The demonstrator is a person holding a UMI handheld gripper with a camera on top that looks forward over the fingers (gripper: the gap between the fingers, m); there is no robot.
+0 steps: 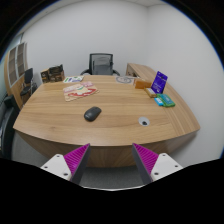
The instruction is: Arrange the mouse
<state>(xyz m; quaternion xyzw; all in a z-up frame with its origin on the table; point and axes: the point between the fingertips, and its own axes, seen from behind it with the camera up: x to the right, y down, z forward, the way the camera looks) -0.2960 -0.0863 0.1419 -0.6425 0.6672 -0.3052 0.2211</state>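
A dark grey computer mouse [92, 113] lies on the wooden conference table [60, 125], well beyond my fingers and a little left of the middle between them. My gripper [112, 160] hovers before the table's near edge, open, with nothing between its magenta pads [77, 157]. The right pad [147, 157] stands wide apart from the left one.
A small white object [145, 121] lies right of the mouse. A pink-and-white packet [78, 92] sits further back left. Purple and green boxes [161, 90] stand at the right, papers [124, 78] at the far end. An office chair [101, 65] and shelving [18, 78] lie beyond.
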